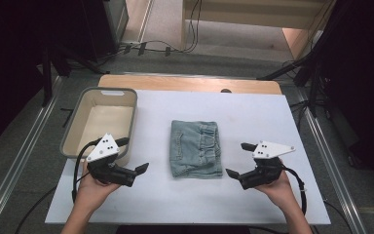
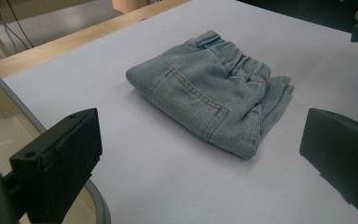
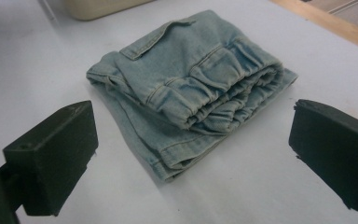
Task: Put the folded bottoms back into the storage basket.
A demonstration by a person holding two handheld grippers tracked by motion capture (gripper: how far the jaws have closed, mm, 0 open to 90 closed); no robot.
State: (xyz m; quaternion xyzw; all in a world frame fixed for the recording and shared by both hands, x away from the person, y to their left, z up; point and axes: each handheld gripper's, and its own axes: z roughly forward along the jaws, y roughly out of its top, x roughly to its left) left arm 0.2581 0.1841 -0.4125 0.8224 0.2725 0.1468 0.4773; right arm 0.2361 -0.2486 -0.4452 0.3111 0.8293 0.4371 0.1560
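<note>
Folded jeans (image 1: 196, 148) lie mid-desk (image 1: 253, 112) with bare room around; the left hand-held gripper (image 1: 132, 156) and right hand-held gripper (image 1: 238, 160) flank them, jaws wide, holding nothing.

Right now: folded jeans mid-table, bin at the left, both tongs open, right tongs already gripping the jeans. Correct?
Not quite. The right tongs grip nothing: in the right gripper view the jaws stand wide apart, short of the jeans. The rest holds: jeans folded mid-table, bin at the left, left tongs open too.
</note>
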